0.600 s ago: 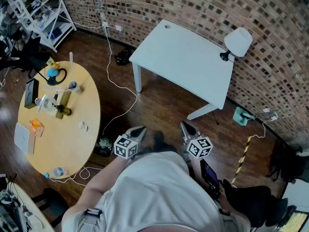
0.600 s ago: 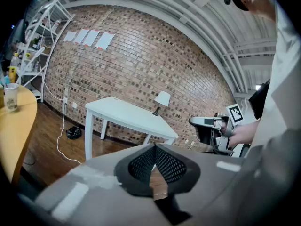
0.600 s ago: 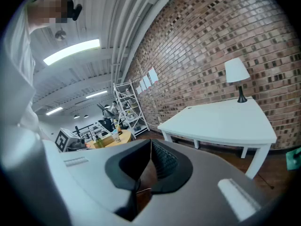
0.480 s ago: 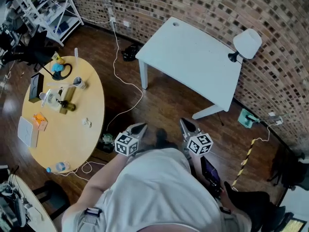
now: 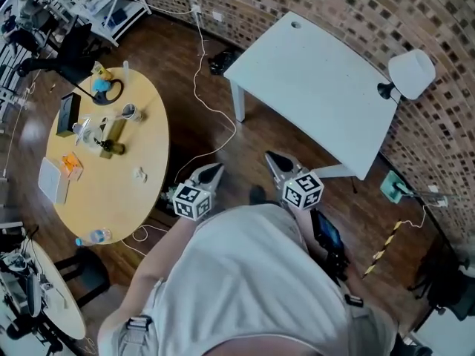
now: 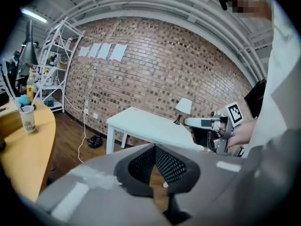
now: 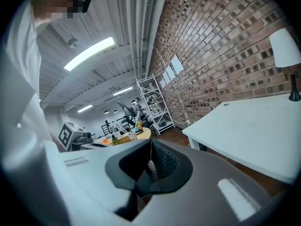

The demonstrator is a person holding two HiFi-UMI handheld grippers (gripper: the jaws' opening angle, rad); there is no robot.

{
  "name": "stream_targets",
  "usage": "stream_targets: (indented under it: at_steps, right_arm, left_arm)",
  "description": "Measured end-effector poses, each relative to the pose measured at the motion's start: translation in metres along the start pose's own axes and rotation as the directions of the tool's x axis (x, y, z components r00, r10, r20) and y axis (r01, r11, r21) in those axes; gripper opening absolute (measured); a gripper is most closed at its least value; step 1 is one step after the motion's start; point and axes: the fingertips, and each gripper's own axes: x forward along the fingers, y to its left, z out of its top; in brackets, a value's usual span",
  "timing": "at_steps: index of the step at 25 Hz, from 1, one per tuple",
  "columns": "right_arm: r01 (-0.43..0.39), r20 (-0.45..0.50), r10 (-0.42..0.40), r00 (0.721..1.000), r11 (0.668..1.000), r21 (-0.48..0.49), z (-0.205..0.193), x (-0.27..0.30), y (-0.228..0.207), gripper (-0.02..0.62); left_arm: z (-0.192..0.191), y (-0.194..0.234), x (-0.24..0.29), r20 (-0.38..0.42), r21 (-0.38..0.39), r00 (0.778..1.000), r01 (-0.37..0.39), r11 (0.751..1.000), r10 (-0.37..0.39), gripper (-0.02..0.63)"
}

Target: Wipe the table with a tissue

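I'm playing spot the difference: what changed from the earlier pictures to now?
The view swung: the white rectangular table and round yellow wooden table sit further right. The left gripper and right gripper sit higher in the picture. Nothing grabbed or dropped; both stay shut and empty.

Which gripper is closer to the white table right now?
Right. The right gripper hovers just short of the white table; the left gripper is farther off, nearer the round wooden table.

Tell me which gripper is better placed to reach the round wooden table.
Left, probably. The left gripper is on the side of the round wooden table; the right gripper is nearer the white table. Both are shut and empty.
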Motion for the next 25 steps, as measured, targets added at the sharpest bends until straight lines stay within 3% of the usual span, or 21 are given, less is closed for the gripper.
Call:
stream_targets:
  at_steps: [7, 13, 17, 22, 25]
  right_arm:
    - [-0.093, -0.05, 0.094, 0.994, 0.996, 0.013, 0.007, 0.029, -0.031, 0.014]
    - [-0.174, -0.115, 0.174, 0.978, 0.985, 0.015, 0.004, 0.051, -0.047, 0.014]
    - [-0.293, -0.168, 0.293, 0.941, 0.956, 0.03, -0.006, 0.062, -0.04, 0.014]
    - [-0.298, -0.211, 0.306, 0.928, 0.952, 0.067, -0.023, 0.075, -0.046, 0.014]
    - [-0.342, -0.249, 0.352, 0.903, 0.936, 0.083, -0.037, 0.087, -0.022, 0.014]
  left_arm:
    - [0.017, 0.024, 0.013, 0.012, -0.01, 0.992, -0.127, 0.992, 0.127, 0.005]
    - [0.03, 0.05, 0.005, 0.041, -0.04, 0.961, -0.272, 0.962, 0.273, 0.005]
    - [0.012, 0.051, -0.002, 0.013, -0.091, 0.929, -0.367, 0.926, 0.369, 0.005]
    - [0.008, 0.067, -0.004, -0.017, -0.102, 0.927, -0.375, 0.921, 0.375, 0.005]
    - [-0.001, 0.076, -0.028, -0.023, -0.134, 0.91, -0.414, 0.9, 0.415, 0.005]
